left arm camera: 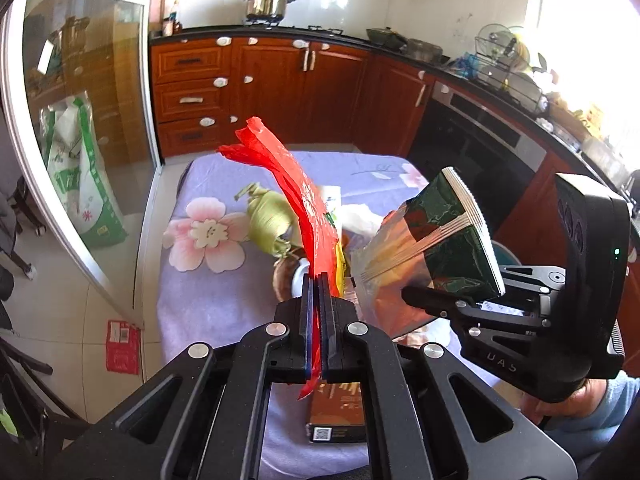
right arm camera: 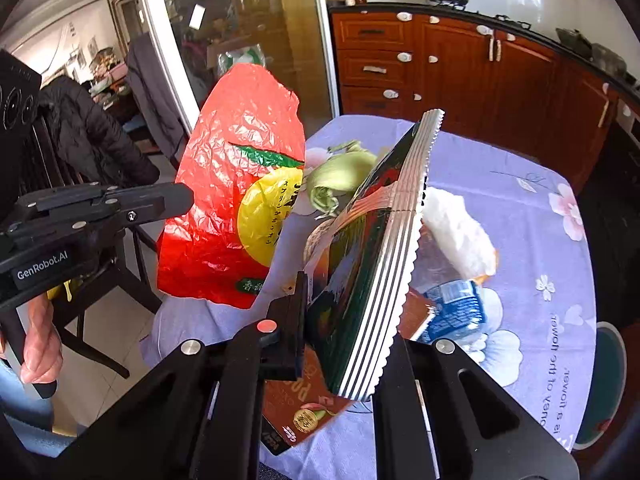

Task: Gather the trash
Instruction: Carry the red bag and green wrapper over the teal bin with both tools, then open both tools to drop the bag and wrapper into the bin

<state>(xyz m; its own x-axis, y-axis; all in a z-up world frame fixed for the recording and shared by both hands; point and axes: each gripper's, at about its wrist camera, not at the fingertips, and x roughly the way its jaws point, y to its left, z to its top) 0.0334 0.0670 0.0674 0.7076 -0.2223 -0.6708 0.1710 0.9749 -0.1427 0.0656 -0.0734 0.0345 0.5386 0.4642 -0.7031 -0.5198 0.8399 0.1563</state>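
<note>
Cabinets (left arm camera: 264,84): we see reddish wood under a dark counter.
Floor (left arm camera: 84,312): pale tiles.
Door (left arm camera: 80,120): sliding glass.

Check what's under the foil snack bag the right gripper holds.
Under the foil snack bag: a brown printed packet, a blue wrapper and white crumpled plastic on the table. The bag covers whatever else lies there.
</note>
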